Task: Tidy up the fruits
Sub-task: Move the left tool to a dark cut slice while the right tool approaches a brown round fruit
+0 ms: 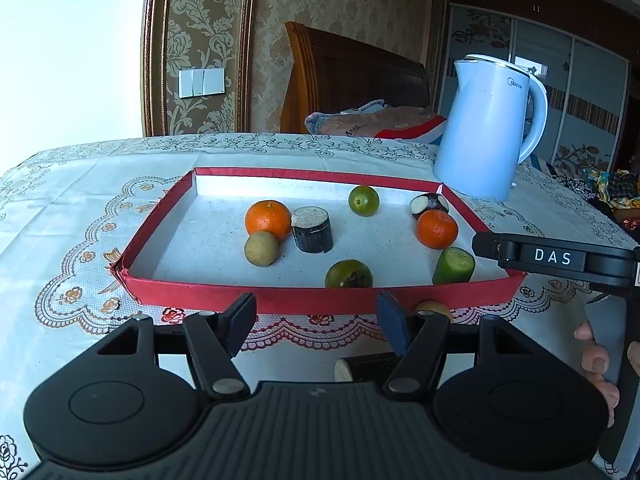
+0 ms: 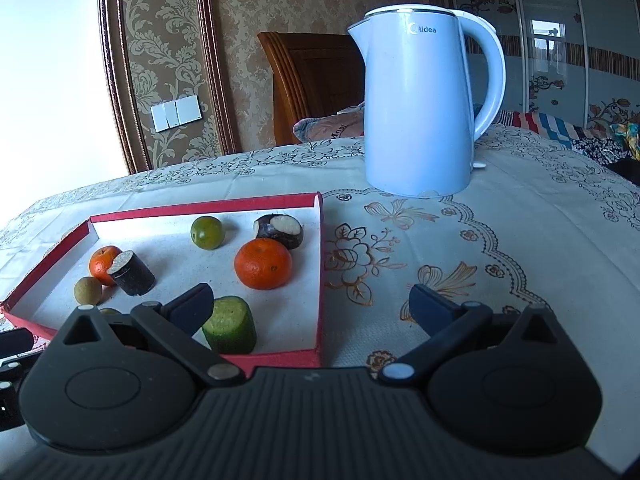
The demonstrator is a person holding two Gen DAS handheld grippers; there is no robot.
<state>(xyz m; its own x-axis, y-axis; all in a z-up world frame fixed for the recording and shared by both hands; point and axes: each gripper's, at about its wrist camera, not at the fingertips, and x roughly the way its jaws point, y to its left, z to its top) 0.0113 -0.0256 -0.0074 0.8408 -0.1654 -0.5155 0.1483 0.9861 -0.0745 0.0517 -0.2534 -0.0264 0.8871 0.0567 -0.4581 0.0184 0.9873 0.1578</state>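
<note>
A red tray (image 1: 320, 300) (image 2: 320, 280) holds two oranges (image 1: 268, 219) (image 1: 437, 229) (image 2: 263, 263), a green round fruit (image 1: 363, 200) (image 2: 207, 232), a tan round fruit (image 1: 261, 248), a dark cylinder piece (image 1: 312, 229) (image 2: 132, 273), a dark peeled fruit (image 1: 429, 205) (image 2: 279, 230), a green cucumber piece (image 1: 454, 266) (image 2: 230, 325) and a dark green fruit (image 1: 348, 274). My left gripper (image 1: 316, 326) is open and empty just before the tray's near wall. My right gripper (image 2: 312, 312) is open and empty over the tray's near right corner, beside the cucumber piece. Two more pieces (image 1: 434, 308) (image 1: 360, 368) lie on the table under the left gripper.
A light blue kettle (image 1: 486, 128) (image 2: 424, 104) stands behind the tray's far right corner. The table has a patterned white cloth (image 2: 500, 240). The right gripper's body (image 1: 560, 260) and a hand (image 1: 596, 360) show at the right of the left wrist view. A bed lies beyond.
</note>
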